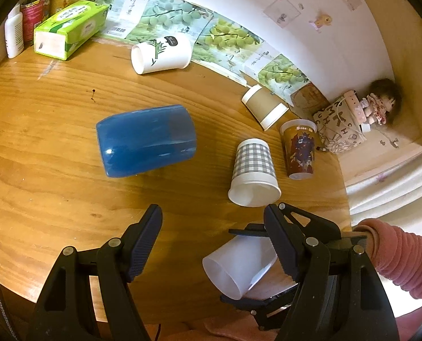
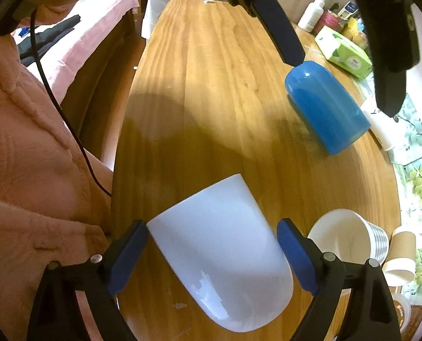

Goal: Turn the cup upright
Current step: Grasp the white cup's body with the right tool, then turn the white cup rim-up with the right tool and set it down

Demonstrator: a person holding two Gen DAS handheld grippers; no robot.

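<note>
**White cup in right jaws, blue cup lying ahead of left**

Wooden bench (image 1: 54,170) carries several tipped cups. Blue cup (image 1: 146,140) lies on its side, long axis running 9 to 3 in the left wrist view, at 12 o'clock from the left gripper (image 1: 211,244), whose jaws stand apart and empty; left is the nearer hand, I judge. White cup (image 2: 222,258) is tilted, clamped between the jaws of the right gripper (image 2: 213,255), above the bench near edge. Plaid cup (image 1: 253,170) is tipped at 1 o'clock.
</note>
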